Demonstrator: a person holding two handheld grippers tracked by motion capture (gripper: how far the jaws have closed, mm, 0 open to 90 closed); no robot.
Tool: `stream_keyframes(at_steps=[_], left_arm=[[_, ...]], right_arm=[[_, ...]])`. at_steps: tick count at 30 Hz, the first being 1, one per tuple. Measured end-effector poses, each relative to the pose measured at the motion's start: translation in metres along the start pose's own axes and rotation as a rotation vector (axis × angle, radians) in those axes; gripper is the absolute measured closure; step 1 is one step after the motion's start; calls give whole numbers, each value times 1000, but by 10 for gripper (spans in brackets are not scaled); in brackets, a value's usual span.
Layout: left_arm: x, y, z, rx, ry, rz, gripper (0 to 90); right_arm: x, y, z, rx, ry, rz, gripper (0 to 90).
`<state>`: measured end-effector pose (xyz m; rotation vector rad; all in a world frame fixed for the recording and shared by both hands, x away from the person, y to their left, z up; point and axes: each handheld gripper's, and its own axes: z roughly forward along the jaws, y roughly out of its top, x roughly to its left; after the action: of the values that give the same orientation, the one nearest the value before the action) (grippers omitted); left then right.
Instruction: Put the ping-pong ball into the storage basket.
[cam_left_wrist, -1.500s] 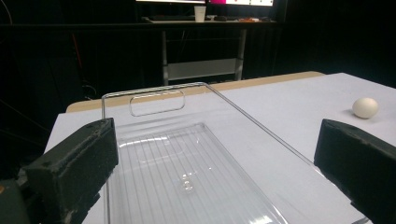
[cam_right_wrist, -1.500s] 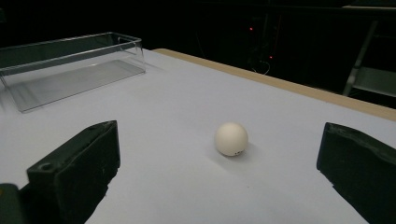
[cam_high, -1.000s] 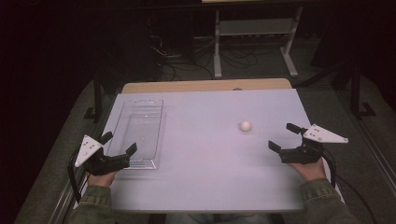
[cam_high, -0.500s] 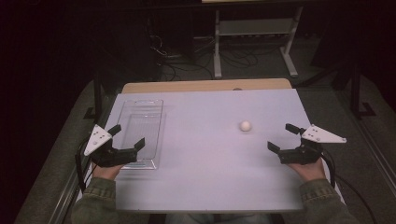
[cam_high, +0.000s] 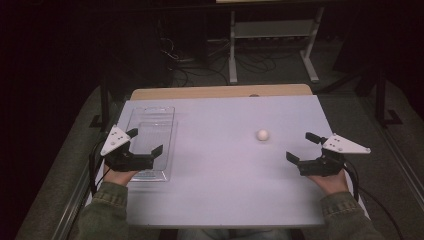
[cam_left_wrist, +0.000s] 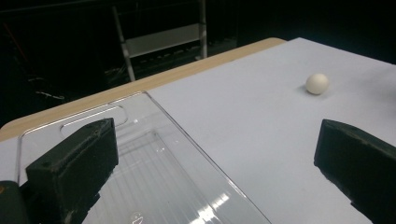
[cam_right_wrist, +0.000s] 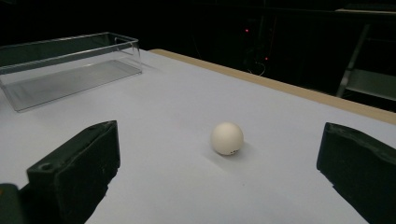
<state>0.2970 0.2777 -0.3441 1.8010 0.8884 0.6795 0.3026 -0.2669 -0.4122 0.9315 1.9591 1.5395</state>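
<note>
Dim room, pale surface (cam_high: 215, 165): the ball (cam_high: 262, 134) lies well right of the tray (cam_high: 150, 142). Right gripper (cam_high: 304, 147) gapes near the ball; left gripper (cam_high: 146, 142) gapes over the tray. A clumsy nudge could send the ball rolling away.

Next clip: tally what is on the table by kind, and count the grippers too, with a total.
White ball: 1
Clear plastic tray: 1
Grippers, both open: 2, the left gripper over the tray's near end, the right gripper near the ball
Total: 4
</note>
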Motion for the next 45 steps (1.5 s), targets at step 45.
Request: stream_keyframes(at_steps=[45], left_arm=[[-12, 69, 59, 83, -127, 123, 0]], right_arm=[[0, -1, -1, 29, 2, 2, 0]])
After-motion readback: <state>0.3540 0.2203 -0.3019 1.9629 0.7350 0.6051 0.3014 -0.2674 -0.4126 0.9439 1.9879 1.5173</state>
